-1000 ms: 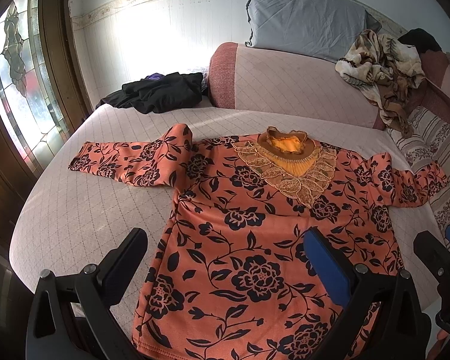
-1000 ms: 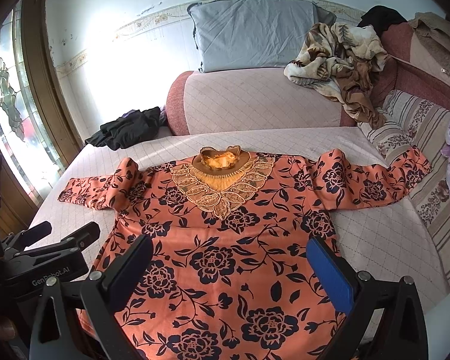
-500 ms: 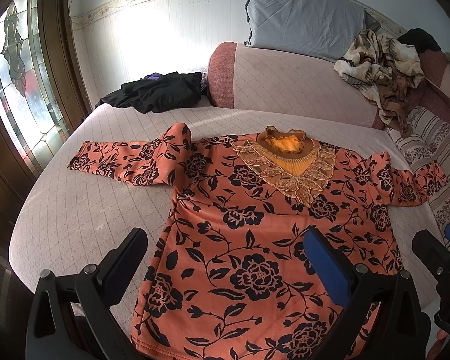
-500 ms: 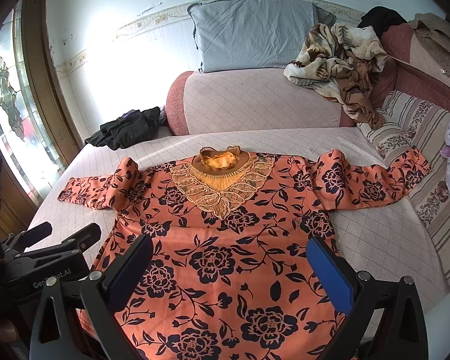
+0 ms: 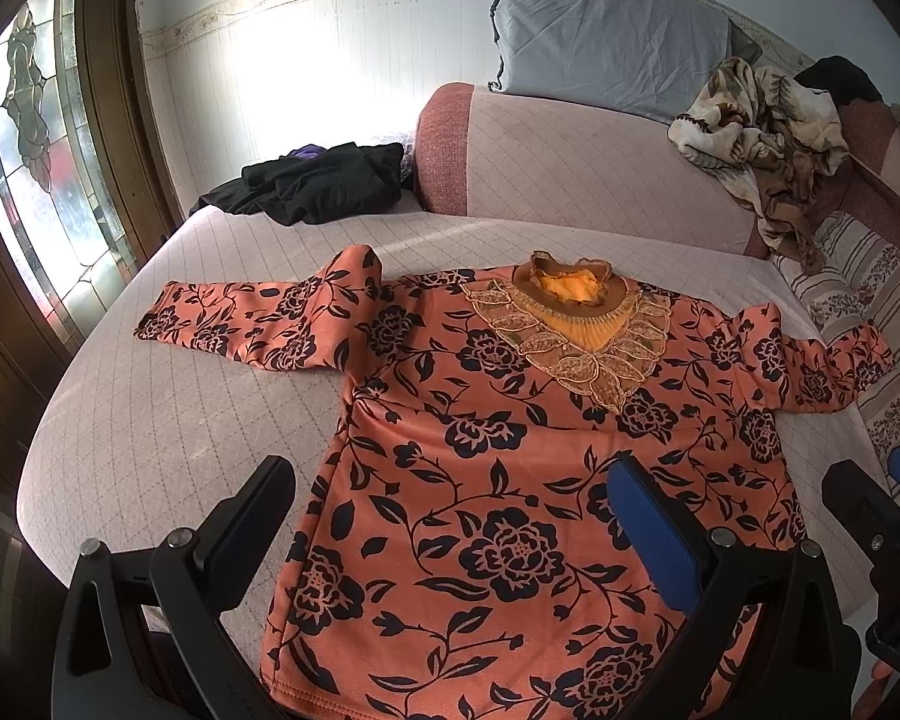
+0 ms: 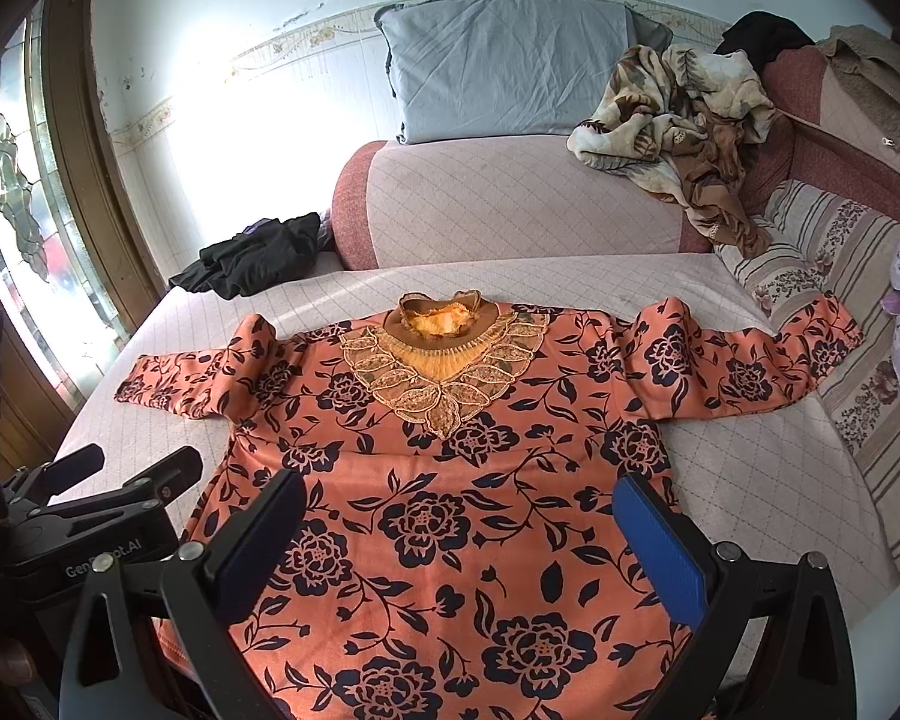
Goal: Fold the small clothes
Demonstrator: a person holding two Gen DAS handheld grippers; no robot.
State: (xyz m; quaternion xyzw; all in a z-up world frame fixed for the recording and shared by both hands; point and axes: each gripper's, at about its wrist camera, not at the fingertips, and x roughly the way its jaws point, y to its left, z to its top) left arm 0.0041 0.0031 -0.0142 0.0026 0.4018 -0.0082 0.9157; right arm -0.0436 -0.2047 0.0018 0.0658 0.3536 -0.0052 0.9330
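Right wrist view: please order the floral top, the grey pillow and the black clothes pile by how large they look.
1. Floral top, though it lies nearest.
2. Grey pillow.
3. Black clothes pile.

Only one text can be read. In the lower left of the right wrist view, the black body of the left gripper (image 6: 120, 468) carries white letters on its side. They read "Gen", then some letters partly hidden behind a finger of the near gripper, then "ot.AI". Below it, at the far left edge of the same view, there are some more small white letters on the same black body, but they are too small and too bent to read. In the left wrist view no text, number or label can be read on anything.
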